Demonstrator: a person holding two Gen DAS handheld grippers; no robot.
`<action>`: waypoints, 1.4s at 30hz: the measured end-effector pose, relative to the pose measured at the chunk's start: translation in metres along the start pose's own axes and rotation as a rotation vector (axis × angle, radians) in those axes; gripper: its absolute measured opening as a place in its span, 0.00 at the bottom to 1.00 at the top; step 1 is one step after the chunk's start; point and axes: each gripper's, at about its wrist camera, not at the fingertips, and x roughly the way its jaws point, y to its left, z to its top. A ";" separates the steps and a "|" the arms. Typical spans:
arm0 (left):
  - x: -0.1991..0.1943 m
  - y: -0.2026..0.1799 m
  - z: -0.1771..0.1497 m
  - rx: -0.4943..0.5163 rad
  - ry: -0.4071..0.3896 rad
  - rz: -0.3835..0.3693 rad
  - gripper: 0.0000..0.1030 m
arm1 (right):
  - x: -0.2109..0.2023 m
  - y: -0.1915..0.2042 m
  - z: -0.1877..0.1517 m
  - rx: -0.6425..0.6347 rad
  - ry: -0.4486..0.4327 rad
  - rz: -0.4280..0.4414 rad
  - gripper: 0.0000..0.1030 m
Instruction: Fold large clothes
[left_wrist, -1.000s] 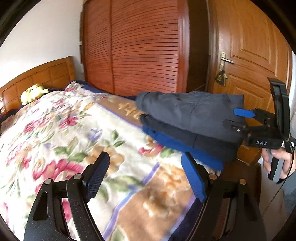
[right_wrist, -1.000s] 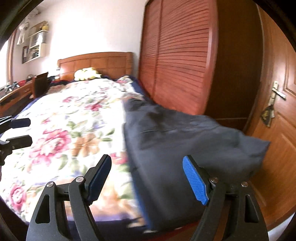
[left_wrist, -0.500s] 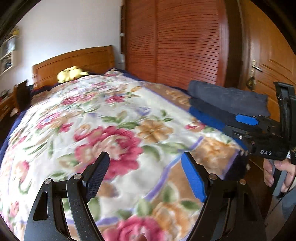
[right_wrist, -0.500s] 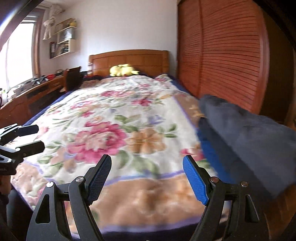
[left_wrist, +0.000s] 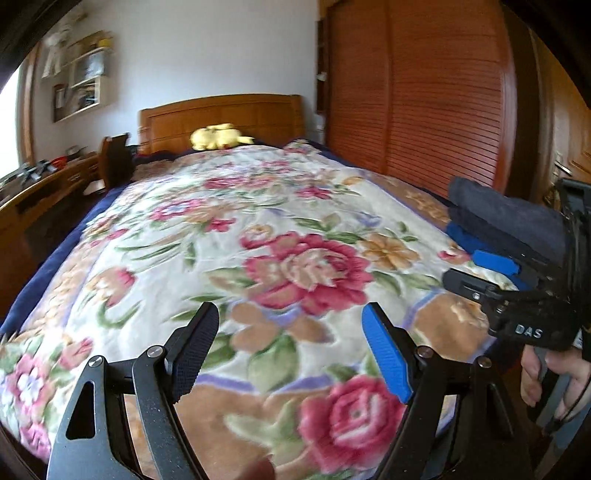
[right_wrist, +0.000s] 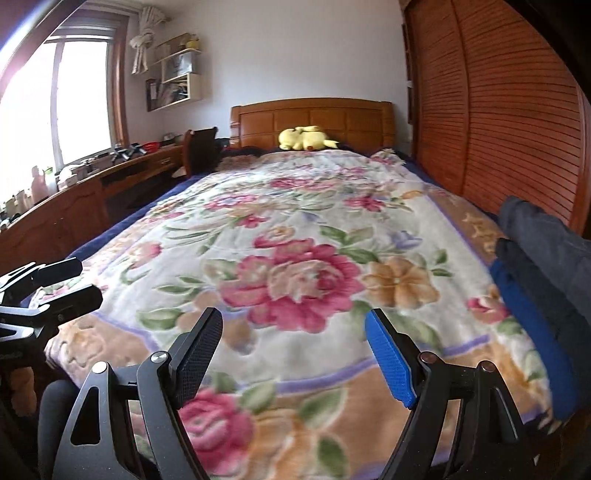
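Both tools are empty. The left tool (left_wrist: 288, 354) hangs with its jaws apart over the near end of the bed's floral fleece blanket (left_wrist: 207, 236), and the right tool (right_wrist: 293, 356) does the same, jaws apart with nothing between them. The task's clothes sit as a stack of folded garments, grey over dark over blue (right_wrist: 539, 266), at the right edge of the bed beside the slatted wooden wardrobe (right_wrist: 498, 110) (the stack looks finished). No unfolded garment shows in either view, so this reads as a gap between items. The next move calls for fetching another large piece and spreading it flat on the open blanket.
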 end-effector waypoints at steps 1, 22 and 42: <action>-0.002 0.006 -0.003 -0.015 0.002 0.010 0.78 | -0.003 0.003 -0.001 0.000 -0.006 0.009 0.79; -0.057 0.083 -0.037 -0.126 -0.065 0.186 0.78 | 0.007 0.020 -0.021 -0.030 -0.069 0.036 0.79; -0.050 0.076 -0.045 -0.120 -0.052 0.155 0.78 | 0.012 0.019 -0.027 -0.011 -0.090 0.014 0.79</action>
